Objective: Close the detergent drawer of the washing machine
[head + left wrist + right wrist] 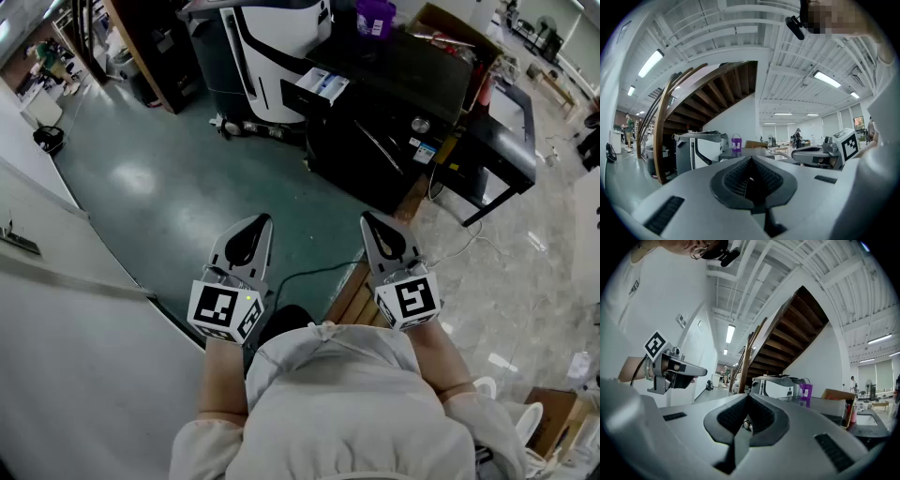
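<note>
Both tools sit close in front of the person's body, side by side and apart from each other. The left tool (262,221) has its jaws pressed together with nothing between them. The right tool (367,218) is likewise closed and empty. Held like this, low and tucked in, they look parked for walking rather than set for work. Neither one is near anything it could act on.

A wide stretch of green floor (178,164) lies between the person and the appliances, so my judgement is that the approach has yet to be made. Beyond it stands the dark washing machine (375,150), seen from above with its front turned toward the person. Just beside it on the left is a white machine (272,37).

The detergent drawer (317,87) juts out from the washer's upper left corner, its white and blue inside showing, so it is plainly open. It is well apart from both tools. Closing it likely needs only a flat push on its front face, and shut jaws suit that, which may be why nothing is opened.

On top of the washer's far side rests a small purple bucket (375,17), clear of the drawer's path.
</note>
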`<state>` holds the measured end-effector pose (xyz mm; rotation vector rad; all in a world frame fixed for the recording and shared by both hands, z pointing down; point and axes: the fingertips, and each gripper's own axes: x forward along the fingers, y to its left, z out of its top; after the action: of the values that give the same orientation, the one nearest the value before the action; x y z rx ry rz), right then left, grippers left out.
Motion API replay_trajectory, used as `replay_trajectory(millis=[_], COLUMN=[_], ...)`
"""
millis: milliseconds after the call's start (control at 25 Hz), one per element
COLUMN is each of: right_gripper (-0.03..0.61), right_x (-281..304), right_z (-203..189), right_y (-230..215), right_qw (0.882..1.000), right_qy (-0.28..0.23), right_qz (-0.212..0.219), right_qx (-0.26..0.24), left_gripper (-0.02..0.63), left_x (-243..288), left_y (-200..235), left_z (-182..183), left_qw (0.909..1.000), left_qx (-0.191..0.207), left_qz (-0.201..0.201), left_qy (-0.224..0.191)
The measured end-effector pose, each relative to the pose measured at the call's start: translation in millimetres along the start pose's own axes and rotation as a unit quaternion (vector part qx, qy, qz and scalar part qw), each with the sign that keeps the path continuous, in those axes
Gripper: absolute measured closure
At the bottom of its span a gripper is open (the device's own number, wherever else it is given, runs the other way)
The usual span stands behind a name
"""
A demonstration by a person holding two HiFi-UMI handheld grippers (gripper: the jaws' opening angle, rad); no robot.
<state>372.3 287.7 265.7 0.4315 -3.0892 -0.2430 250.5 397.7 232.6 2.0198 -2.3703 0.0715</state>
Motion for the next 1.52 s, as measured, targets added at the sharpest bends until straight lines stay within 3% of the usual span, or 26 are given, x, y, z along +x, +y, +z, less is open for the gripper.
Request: replay_trajectory(millis=[880,1200,1520], right_gripper=[0.575,0.575,0.575], right_x=[1,46,166], right_z=[-19,-32,-57], right_y=[-28,-30,-45], right_qw=[0.998,0.998,0.996], right_qy=[0.004,0.023,0.049], right_qz=[-0.012,-0.008,-0.050], right_qx=[0.054,0.049,0.052], left_gripper=[0.594,0.594,0.594], left_x=[22,51,126], left_y=[-15,26,130], left_z=[-19,-26,-45], left_qw=[0.9993,0.9989,0.9976], left_qx=[-0.006,-0.017,-0.031], left_qz=[0.000,-0.003,-0.045], left_qy=[0.036,0.043,0.042])
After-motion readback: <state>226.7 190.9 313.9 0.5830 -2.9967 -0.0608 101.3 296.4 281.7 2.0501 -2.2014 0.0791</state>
